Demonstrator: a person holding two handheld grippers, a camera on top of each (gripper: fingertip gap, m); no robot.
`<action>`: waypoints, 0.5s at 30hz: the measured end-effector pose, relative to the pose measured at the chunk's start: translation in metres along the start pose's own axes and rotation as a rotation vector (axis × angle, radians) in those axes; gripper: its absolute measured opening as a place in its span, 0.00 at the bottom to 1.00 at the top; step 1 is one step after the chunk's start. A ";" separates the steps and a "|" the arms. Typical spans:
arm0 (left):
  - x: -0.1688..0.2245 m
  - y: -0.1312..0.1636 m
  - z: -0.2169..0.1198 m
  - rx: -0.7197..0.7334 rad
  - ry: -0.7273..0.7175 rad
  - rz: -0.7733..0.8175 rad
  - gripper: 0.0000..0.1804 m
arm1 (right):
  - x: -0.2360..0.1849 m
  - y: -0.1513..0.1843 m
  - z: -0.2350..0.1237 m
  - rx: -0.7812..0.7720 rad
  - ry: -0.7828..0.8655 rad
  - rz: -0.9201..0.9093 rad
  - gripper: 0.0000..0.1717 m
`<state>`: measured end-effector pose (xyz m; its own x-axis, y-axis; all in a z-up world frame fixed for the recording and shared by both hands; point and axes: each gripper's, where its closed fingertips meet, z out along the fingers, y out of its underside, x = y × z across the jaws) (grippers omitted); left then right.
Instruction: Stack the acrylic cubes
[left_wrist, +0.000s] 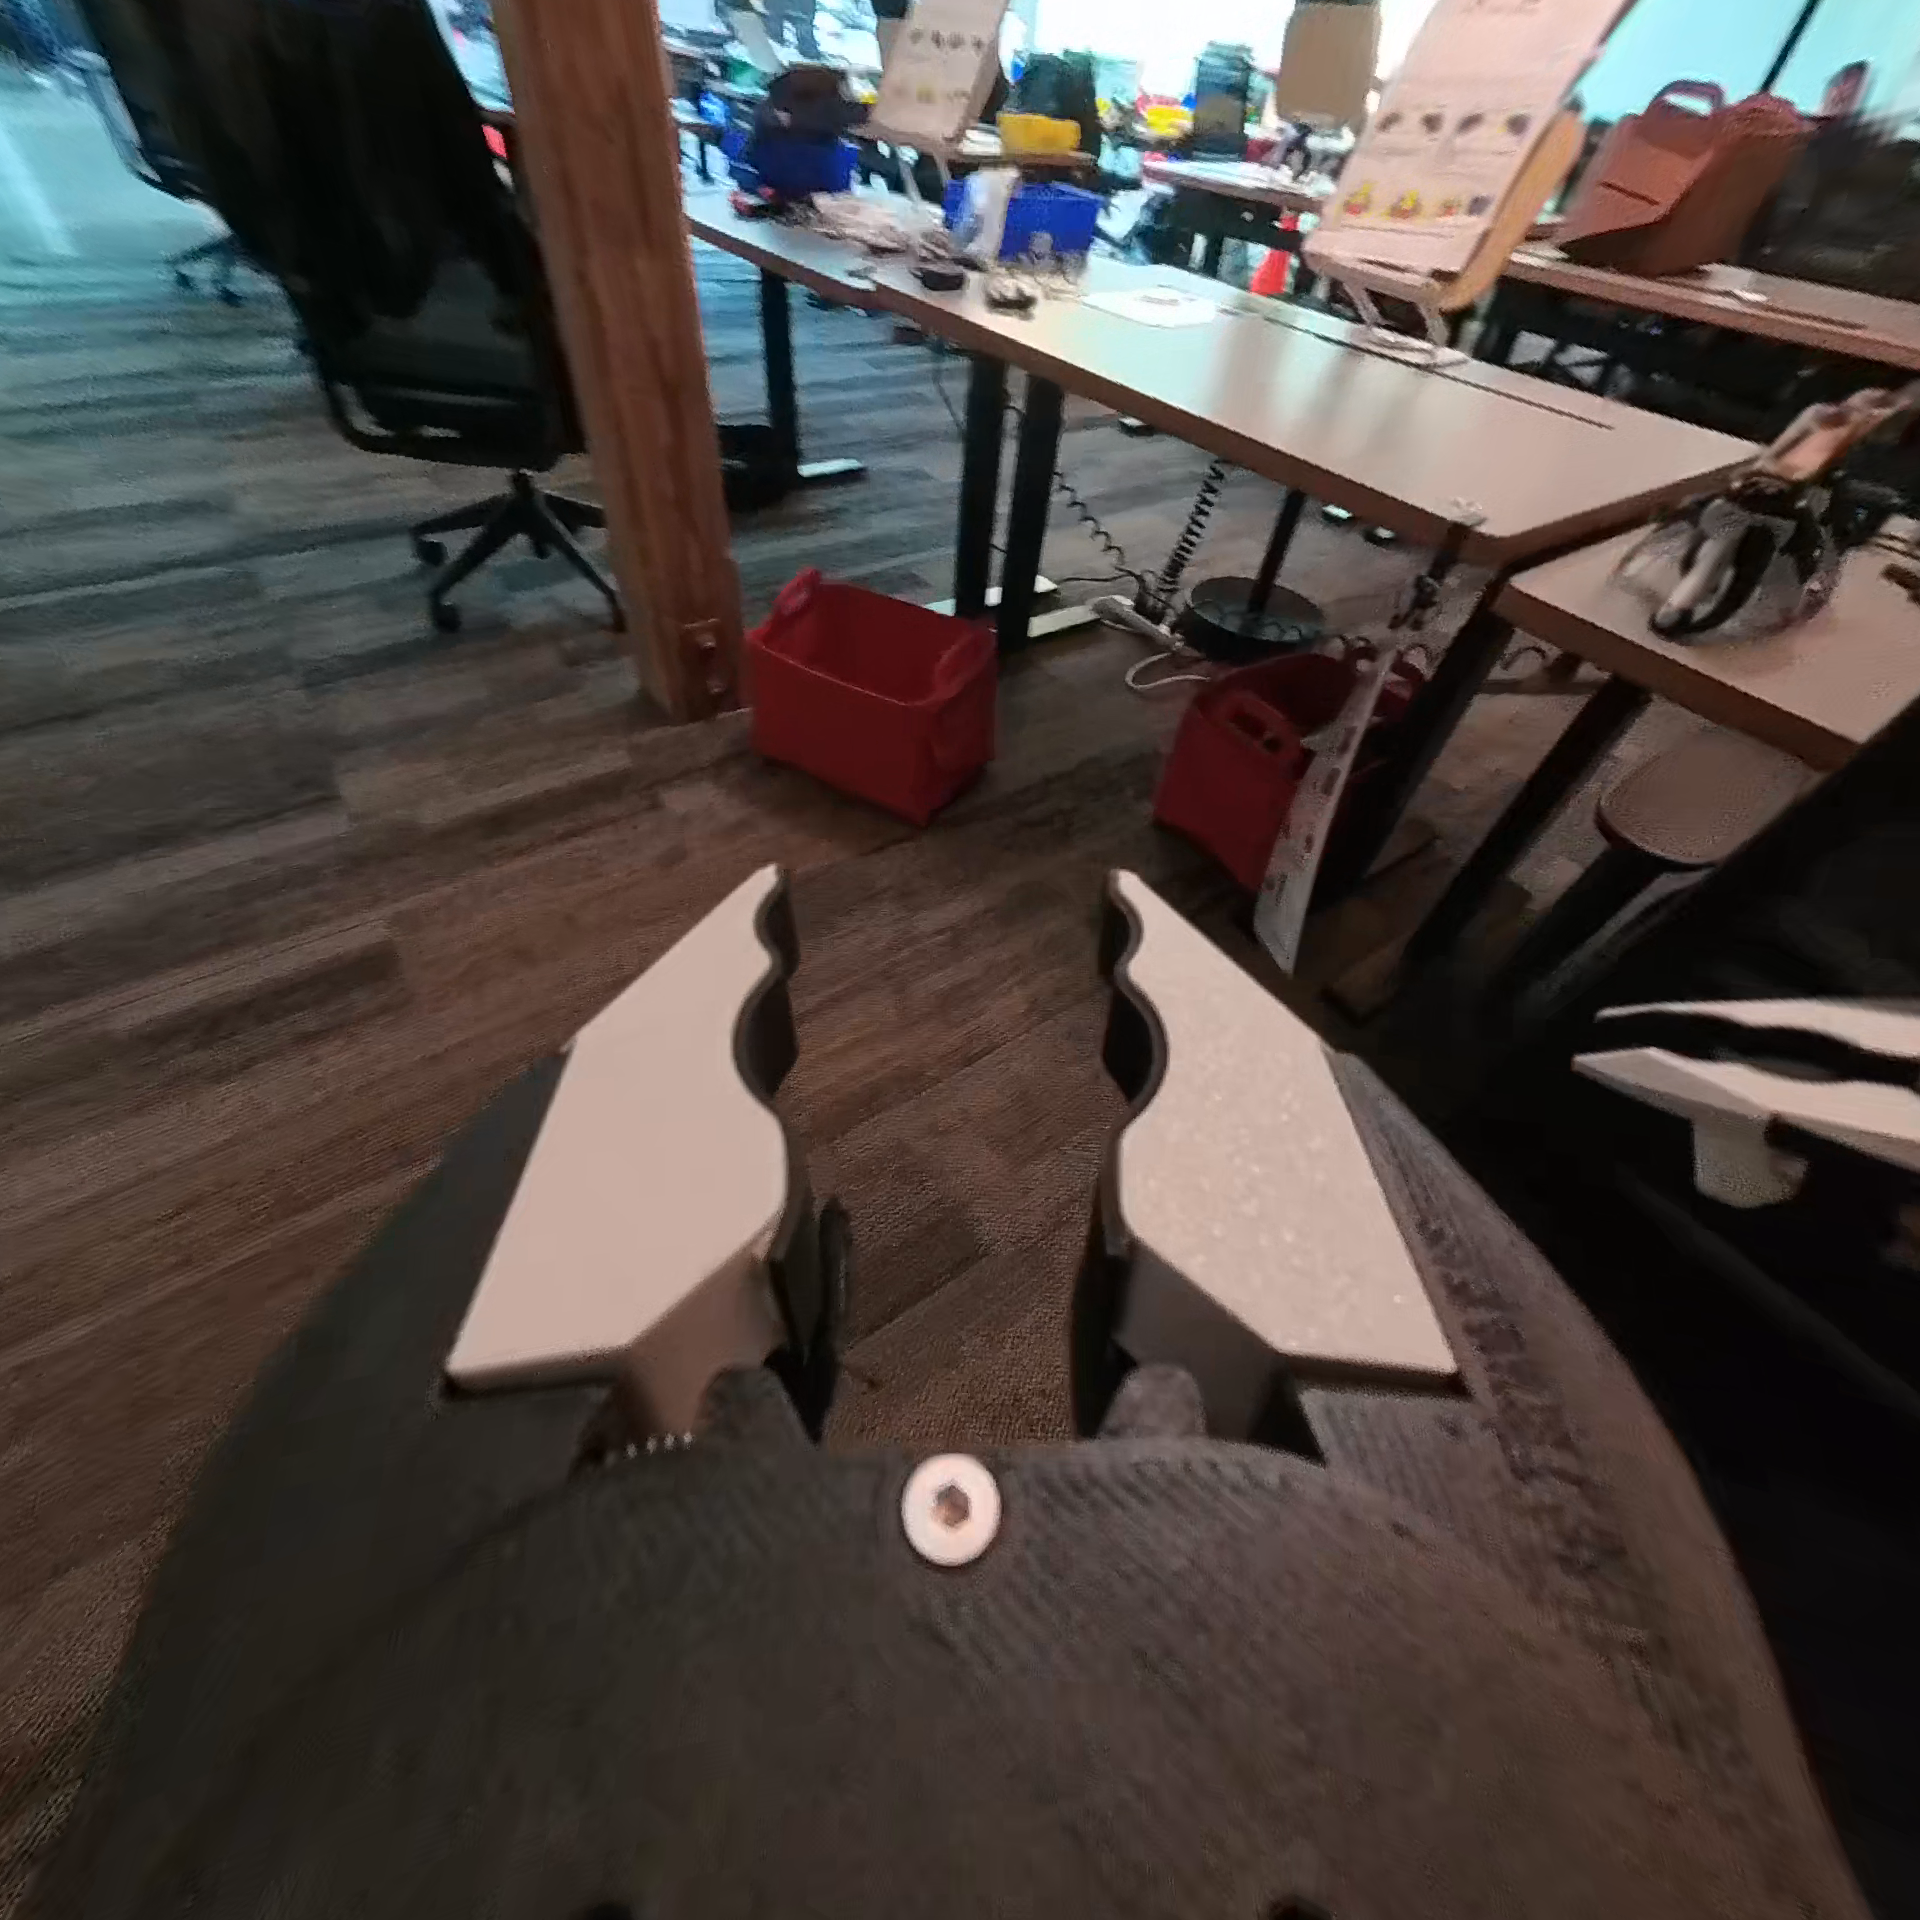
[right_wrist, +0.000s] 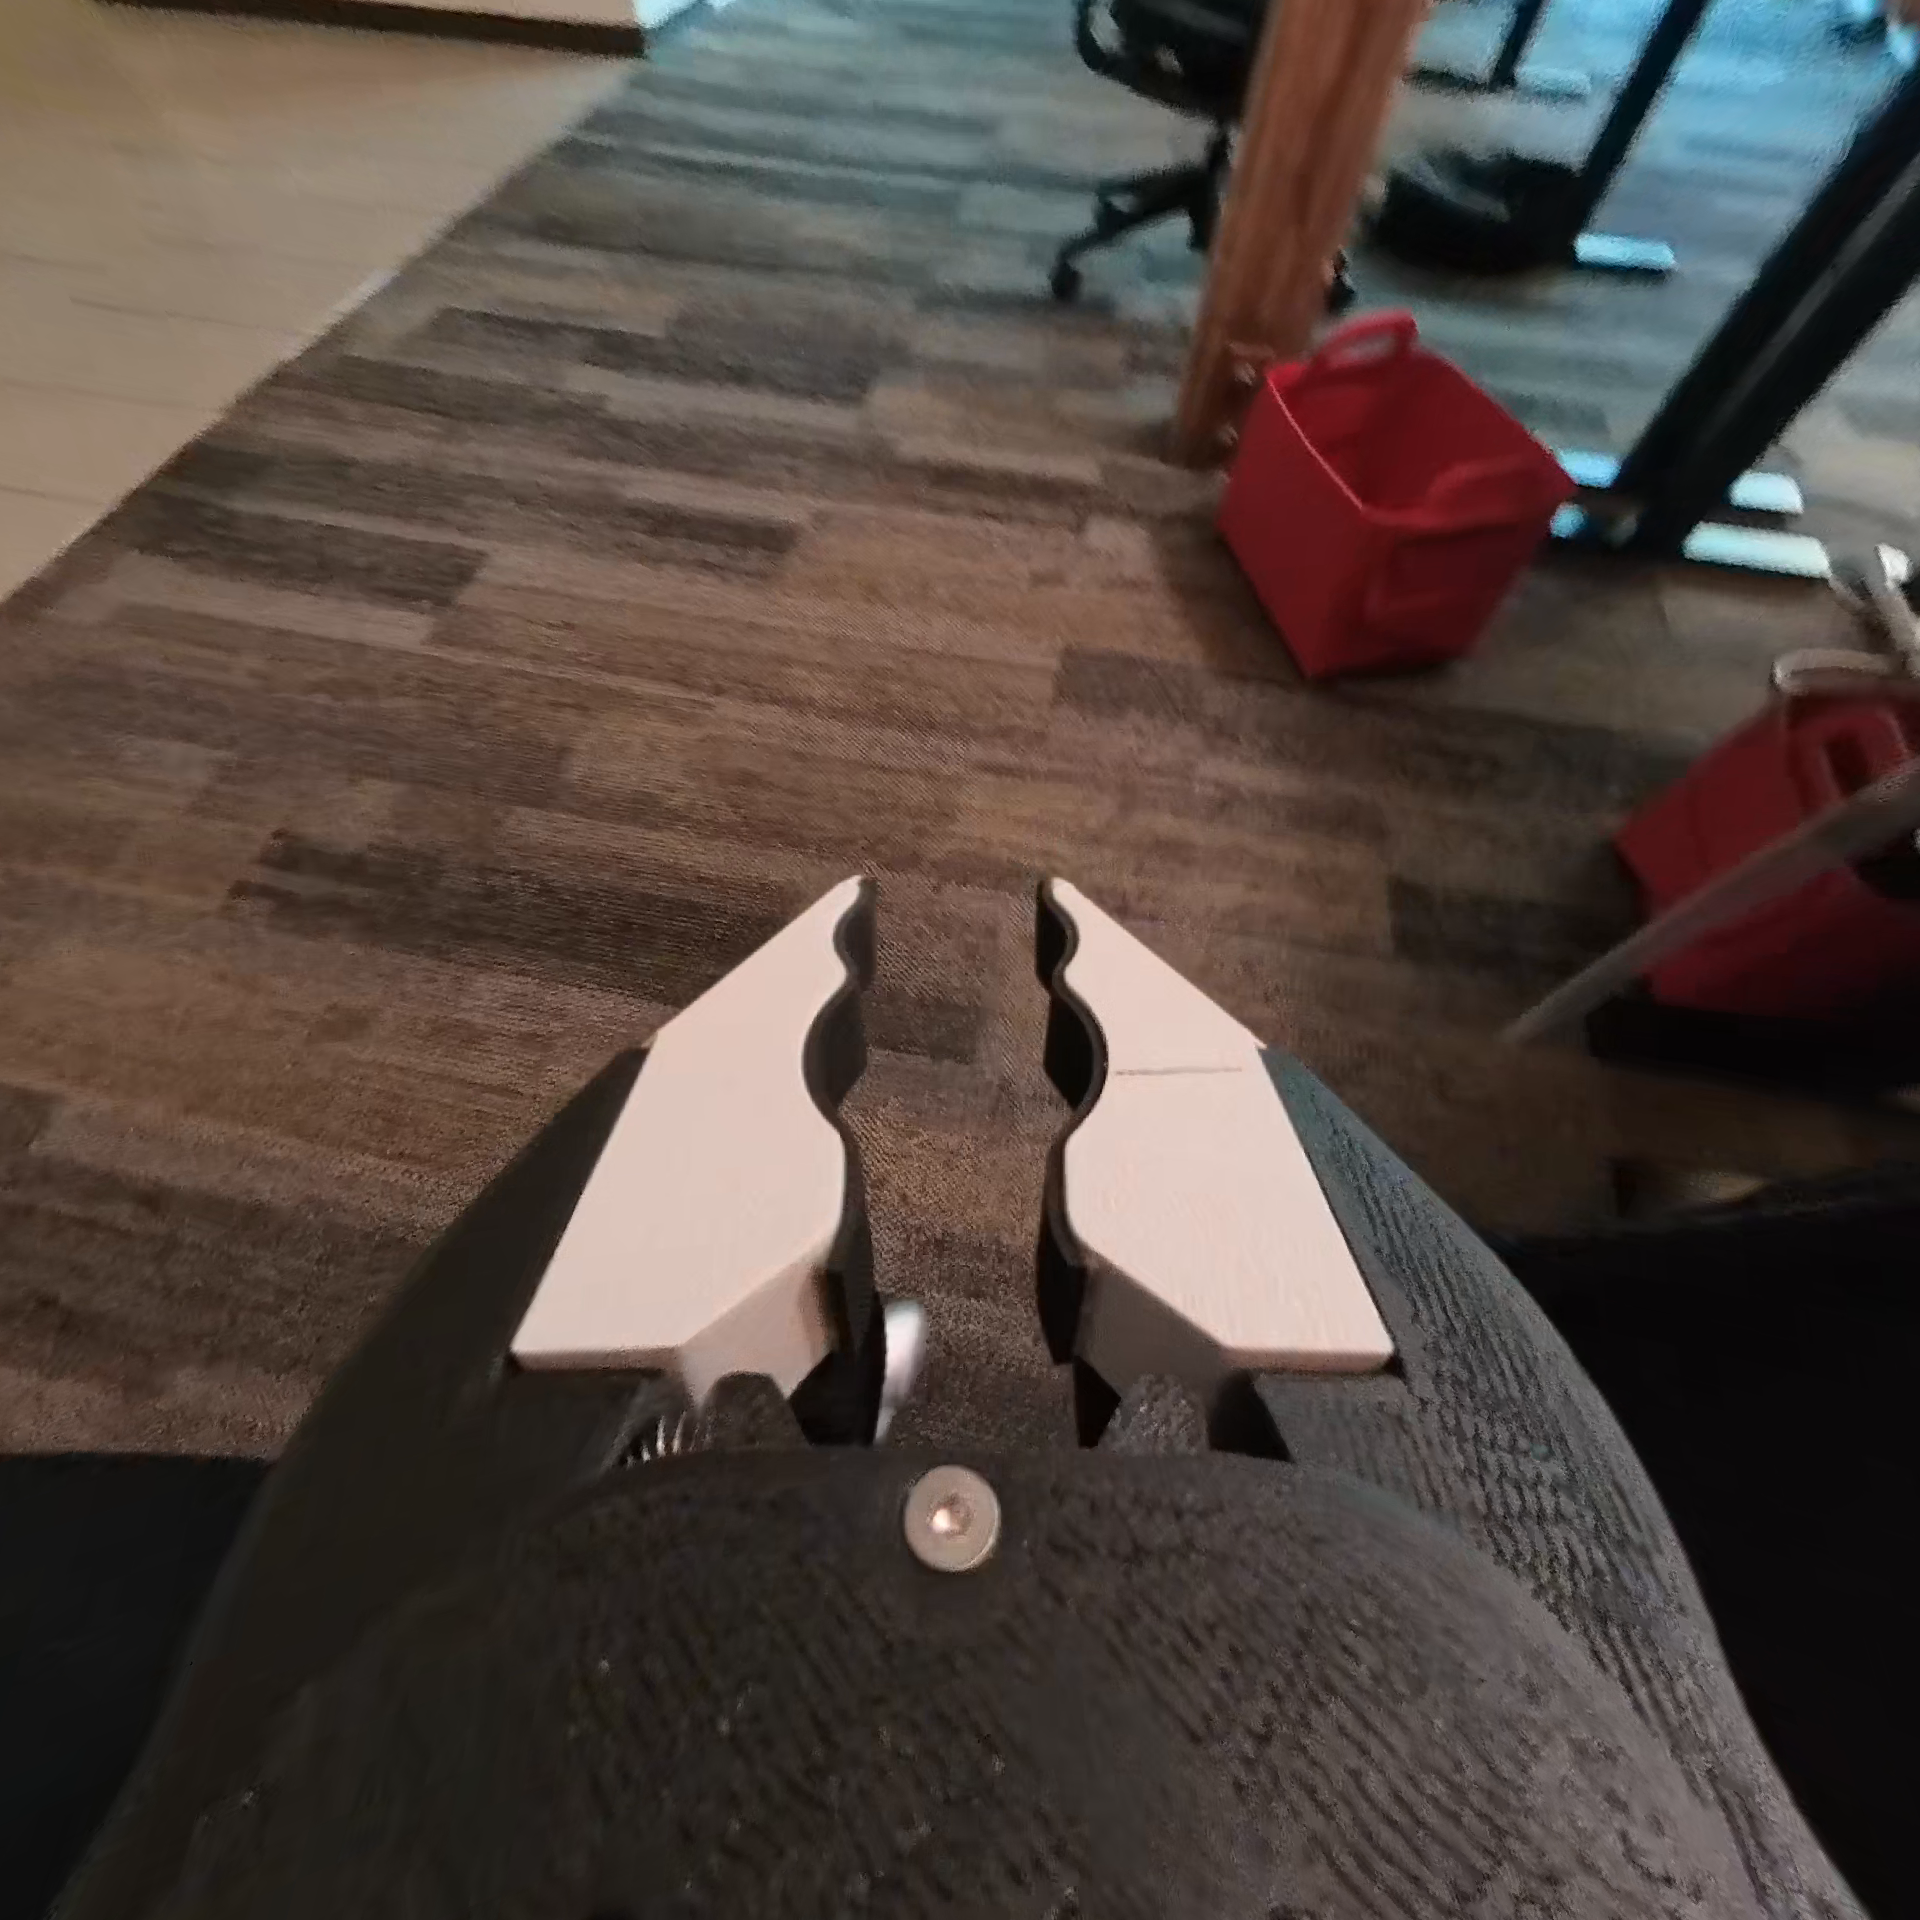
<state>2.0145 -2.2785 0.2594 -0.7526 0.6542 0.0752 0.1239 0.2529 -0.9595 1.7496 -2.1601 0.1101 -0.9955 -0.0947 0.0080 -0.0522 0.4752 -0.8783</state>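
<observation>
Left wrist view
Left gripper (left_wrist: 943, 883): jaws spread wide, nothing between the white fingers (left_wrist: 665, 1122), only carpet (left_wrist: 260, 1039) below them.
Nearest thing: a red bin (left_wrist: 868, 712) stands on the carpet ahead, well apart from the fingertips, just beside the foot of a wooden post (left_wrist: 623, 343).
Second bin (left_wrist: 1242, 769): red, farther right, partly under a table (left_wrist: 1299, 384); a printed sheet (left_wrist: 1314, 821) hangs in front of it.
Table top: small dark items, a blue box (left_wrist: 1044, 218), and tilted boards with pictures at the far end.
Chair (left_wrist: 416, 312): black, on castors, left of the post.
Right edge: a second table (left_wrist: 1704, 665) bearing a blurred clear-and-black object; below it a white and black part, too blurred to name.

Right wrist view
Right gripper (right_wrist: 956, 888): jaws partly apart, a narrower gap than the left's, nothing in the grasp; carpet (right_wrist: 520, 623) shows between the fingers (right_wrist: 727, 1122).
Nearest thing: the red bin (right_wrist: 1382, 520), up and right of the tips, well apart, beside the post (right_wrist: 1288, 208).
Second bin (right_wrist: 1787, 862): at the right edge, partly cut off.
Far left: pale floor (right_wrist: 156, 208) borders the carpet.
</observation>
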 end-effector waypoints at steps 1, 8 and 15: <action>-0.002 0.001 0.031 -0.017 0.026 -0.005 0.31 | 0.013 0.009 0.018 -0.025 0.024 0.041 0.16; -0.030 0.034 0.223 -0.125 0.053 -0.059 0.21 | 0.111 0.112 0.187 -0.286 0.126 0.287 0.12; -0.099 0.145 0.327 -0.336 -0.050 -0.127 0.22 | 0.183 0.299 0.382 -0.604 0.118 0.362 0.20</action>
<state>1.8952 -2.5401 0.0242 -0.8053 0.5688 0.1671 0.2267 0.5560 -0.7997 1.5823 -2.3691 -0.3337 -0.9588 0.2396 -0.1526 0.2823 0.8636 -0.4177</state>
